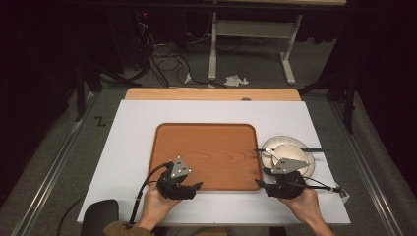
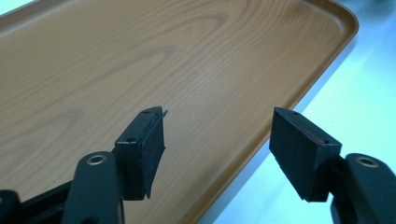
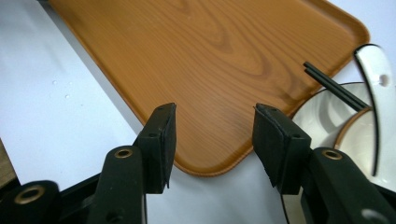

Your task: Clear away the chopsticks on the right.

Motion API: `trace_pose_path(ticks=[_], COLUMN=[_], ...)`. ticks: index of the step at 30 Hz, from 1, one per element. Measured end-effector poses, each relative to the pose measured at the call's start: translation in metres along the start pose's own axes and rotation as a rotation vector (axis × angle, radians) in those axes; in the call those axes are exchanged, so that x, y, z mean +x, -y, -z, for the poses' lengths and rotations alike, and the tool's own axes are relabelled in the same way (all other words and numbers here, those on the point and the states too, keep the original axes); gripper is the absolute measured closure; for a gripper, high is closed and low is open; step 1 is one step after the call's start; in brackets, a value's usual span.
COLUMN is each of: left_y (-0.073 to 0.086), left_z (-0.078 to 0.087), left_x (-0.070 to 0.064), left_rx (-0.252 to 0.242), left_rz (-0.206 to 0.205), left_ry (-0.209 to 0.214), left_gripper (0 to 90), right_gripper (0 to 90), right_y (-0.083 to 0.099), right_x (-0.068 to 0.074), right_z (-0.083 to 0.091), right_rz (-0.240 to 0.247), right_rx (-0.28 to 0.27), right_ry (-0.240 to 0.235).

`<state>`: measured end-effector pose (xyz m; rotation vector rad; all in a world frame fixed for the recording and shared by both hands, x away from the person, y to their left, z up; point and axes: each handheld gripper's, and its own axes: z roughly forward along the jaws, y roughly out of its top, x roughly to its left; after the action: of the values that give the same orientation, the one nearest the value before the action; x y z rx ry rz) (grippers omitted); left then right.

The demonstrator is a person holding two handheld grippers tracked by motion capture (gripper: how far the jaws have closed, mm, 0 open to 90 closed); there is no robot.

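Left gripper [image 2: 217, 140] jaws wide apart, nothing between, over near edge of brown wood-grain rectangular tray [image 1: 211, 147]. Right gripper [image 3: 212, 140] jaws parted, empty, over tray's near right corner. Tray bare on white tabletop [image 1: 128, 142]. Just right of tray: white round dishes [image 1: 290, 155], stacked, with black chopsticks [image 1: 287, 149] and white spoon [image 3: 376, 88] across them.

Both grippers [image 1: 189, 183] [image 1: 268, 178] agape, empty
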<state>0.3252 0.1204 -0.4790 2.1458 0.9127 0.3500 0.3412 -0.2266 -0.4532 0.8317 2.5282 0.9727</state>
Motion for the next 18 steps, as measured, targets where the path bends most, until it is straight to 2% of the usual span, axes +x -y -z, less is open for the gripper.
trace_pose_path(ticks=[7,8,11,13,18], left_y=[0.000,0.000,0.000,0.000,0.000], left_z=[0.001,0.001,0.001,0.001,0.002], left_x=[0.001,0.001,0.002,0.002,0.001], left_rx=[-0.003,-0.003,-0.002,-0.002,-0.006], left_rz=[0.003,0.003,0.003,0.002,0.004], left_ry=[-0.002,-0.002,-0.002,-0.006,-0.013], left_gripper=[35.5,35.5,35.5,35.4,35.1], right_gripper=[52.7,57.7,62.2,64.5,65.8], right_y=[-0.001,-0.001,-0.002,-0.002,-0.001], right_x=[-0.004,-0.006,-0.010,-0.017,-0.021], right_z=[0.009,0.015,0.023,0.031,0.036], right_rz=[-0.017,-0.032,-0.030,-0.051,-0.054], right_rx=[-0.032,-0.039,-0.059,-0.071,-0.069], right_ry=[0.005,0.013,0.020,0.021,0.051])
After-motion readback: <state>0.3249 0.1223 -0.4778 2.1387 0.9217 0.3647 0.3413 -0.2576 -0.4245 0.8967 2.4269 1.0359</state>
